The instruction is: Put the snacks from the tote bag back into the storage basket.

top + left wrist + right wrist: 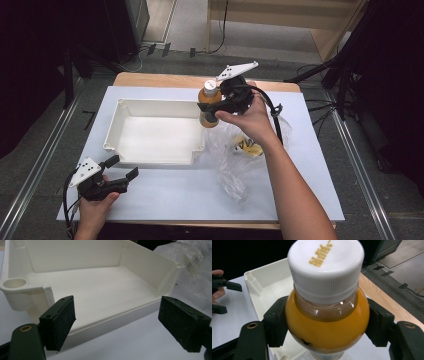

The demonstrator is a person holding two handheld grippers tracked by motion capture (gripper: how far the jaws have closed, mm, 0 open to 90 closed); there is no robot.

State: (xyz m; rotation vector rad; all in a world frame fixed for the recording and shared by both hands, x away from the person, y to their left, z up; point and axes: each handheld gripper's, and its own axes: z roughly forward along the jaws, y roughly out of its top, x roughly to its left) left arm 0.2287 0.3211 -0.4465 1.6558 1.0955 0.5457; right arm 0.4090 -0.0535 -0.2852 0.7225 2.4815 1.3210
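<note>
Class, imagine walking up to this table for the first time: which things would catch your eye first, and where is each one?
The orange juice bottle with its white cap stands out most, clamped between the pads of the right gripper by the white tray's far right corner. Next comes the white tray, empty at the table's middle, with the open left gripper near its front left corner. A crumpled clear plastic bag lies right of the tray.

A wooden table (150,79) carries a white sheet (165,195) over most of its top. On the sheet, just ahead of the left gripper (122,167), lies a white tray (125,107). Below the right gripper (212,107) lies a crumpled clear bag (230,170), perhaps holding something yellow.
</note>
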